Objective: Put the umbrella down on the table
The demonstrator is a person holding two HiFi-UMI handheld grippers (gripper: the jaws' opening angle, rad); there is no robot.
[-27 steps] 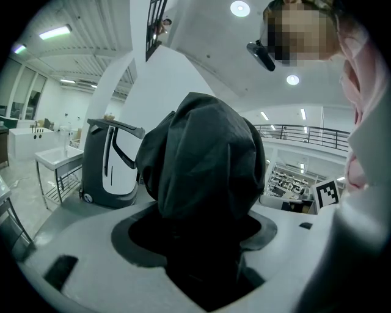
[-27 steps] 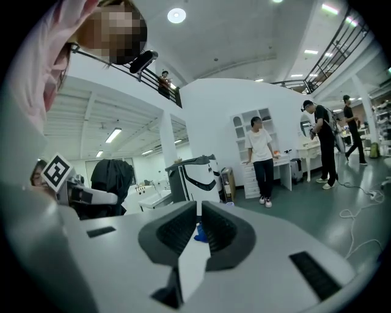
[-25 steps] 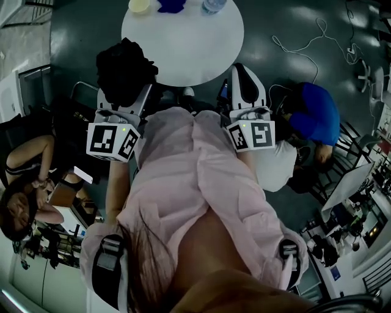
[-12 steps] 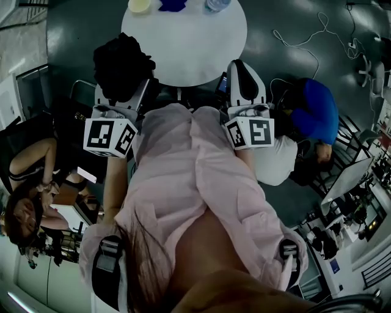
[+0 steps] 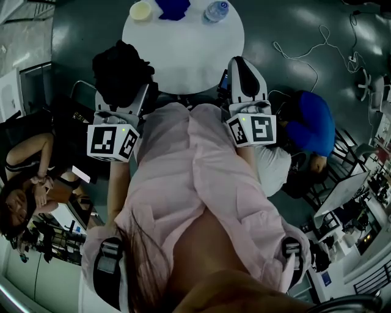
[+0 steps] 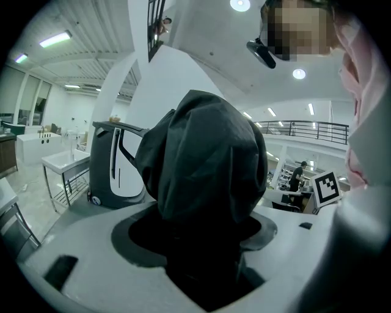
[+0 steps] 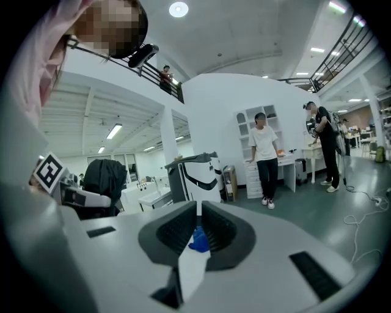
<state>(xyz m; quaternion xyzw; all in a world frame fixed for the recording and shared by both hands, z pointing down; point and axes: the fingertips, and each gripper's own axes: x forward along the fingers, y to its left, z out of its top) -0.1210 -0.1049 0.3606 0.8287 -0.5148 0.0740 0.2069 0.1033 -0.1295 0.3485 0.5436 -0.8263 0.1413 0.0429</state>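
A black folded umbrella (image 5: 122,68) bunches over the jaws of my left gripper (image 5: 122,93), just off the near left rim of the round white table (image 5: 183,46). In the left gripper view its dark fabric (image 6: 201,156) fills the space between the jaws, so the left gripper (image 6: 201,211) is shut on it. My right gripper (image 5: 242,66) hangs at the table's near right rim. In the right gripper view that gripper (image 7: 198,227) is shut and holds nothing.
On the table's far side stand a yellow cup (image 5: 140,9), a blue cloth (image 5: 173,7) and a water bottle (image 5: 214,10). A person in blue (image 5: 311,122) crouches at the right, another person (image 5: 30,177) sits at the left. Cables (image 5: 305,43) lie on the floor.
Both grippers stay almost where they were, the left still holding the umbrella. The view has shifted a little, so more of the table's far side shows.
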